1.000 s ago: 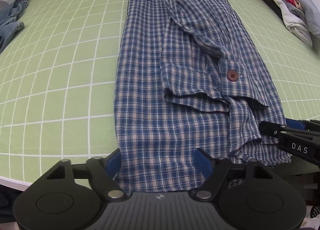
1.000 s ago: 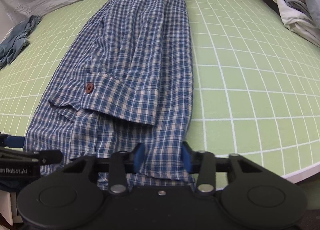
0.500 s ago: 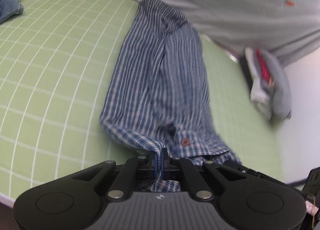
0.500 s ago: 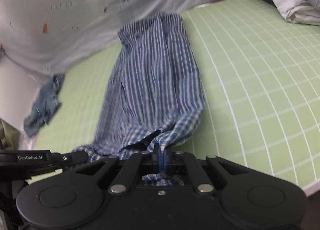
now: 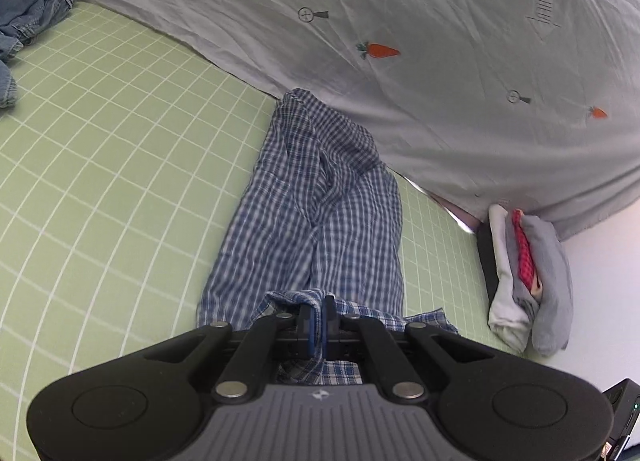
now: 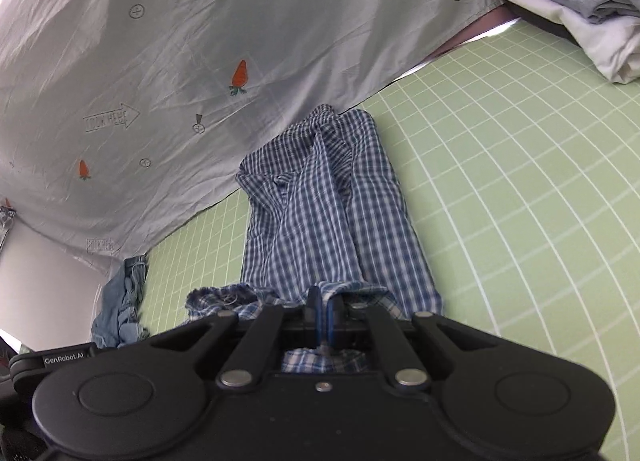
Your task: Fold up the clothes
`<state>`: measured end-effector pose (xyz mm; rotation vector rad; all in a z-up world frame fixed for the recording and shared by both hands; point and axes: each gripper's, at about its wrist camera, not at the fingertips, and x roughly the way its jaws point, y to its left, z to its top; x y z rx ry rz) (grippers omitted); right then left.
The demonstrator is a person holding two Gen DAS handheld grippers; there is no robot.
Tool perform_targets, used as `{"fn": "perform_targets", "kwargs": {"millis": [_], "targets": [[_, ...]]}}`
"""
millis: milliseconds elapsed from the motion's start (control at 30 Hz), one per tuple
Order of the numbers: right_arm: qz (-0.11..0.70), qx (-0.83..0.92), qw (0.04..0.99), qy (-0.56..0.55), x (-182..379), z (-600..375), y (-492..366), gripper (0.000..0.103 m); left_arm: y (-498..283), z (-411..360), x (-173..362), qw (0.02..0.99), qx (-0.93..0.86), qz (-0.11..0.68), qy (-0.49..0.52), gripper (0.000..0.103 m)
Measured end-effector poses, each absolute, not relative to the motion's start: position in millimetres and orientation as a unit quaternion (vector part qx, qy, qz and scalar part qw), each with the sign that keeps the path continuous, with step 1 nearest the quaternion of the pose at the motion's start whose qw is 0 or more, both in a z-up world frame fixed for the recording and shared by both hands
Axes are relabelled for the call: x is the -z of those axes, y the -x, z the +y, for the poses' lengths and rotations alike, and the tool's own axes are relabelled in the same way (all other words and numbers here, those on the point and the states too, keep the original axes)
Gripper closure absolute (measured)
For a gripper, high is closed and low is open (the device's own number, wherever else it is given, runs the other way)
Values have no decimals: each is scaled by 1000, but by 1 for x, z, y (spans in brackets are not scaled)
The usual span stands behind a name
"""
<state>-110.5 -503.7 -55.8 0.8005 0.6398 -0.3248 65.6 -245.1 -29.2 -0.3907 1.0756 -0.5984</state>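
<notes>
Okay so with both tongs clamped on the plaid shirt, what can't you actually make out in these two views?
- Plaid shirt hem, both views: its near edge runs under the tongs' black bodies, so the hem line is hidden.
- Cuff button: not visible in either view; the fabric is bunched and motion-blurred.
- Folded pile: cut off by the right wrist view's corner; only the layers' edges show, not what the garments are.
- Denim garment: crumpled and partly behind the left tongs; type unclear.
</notes>
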Motion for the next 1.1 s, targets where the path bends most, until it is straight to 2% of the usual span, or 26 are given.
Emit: {"fn": "perform_targets", "kwargs": {"millis": [200,267,333,367,433,600,667,833,933,967,1000,1033,1100], "targets": [[356,169,823,-410,96,-534,59,96,-117,-266,72,773,256,549,190,99],[358,171,805,-441,107,-548,44,87,-136,-272,77,769,257,553,193,93],[348,174,797,-462,111,-563,31,76,-155,-279,80,768,261,551,195,74],[340,177,796,-468,110,-571,25,69,-163,-282,80,773,263,544,193,68],[319,192,806,-460,105,-585,14,65,-174,-285,76,789,250,529,185,47],[302,218,827,-421,92,-597,10,57,-182,-278,66,815,220,500,192,28],[306,228,836,-395,88,-594,15,51,-176,-273,68,817,211,505,181,27],[334,225,833,-380,98,-575,39,44,-149,-265,83,802,208,536,161,26],[355,215,822,-389,111,-561,48,43,-133,-265,98,785,211,563,151,28],[361,212,819,-393,115,-557,49,47,-129,-265,103,782,216,567,146,28],[364,212,816,-396,117,-554,49,50,-126,-265,108,779,220,570,141,32],[367,213,814,-397,120,-552,49,54,-125,-263,113,778,207,579,131,43],[380,225,811,-384,123,-549,43,56,-125,-259,121,779,182,590,109,49]]}}
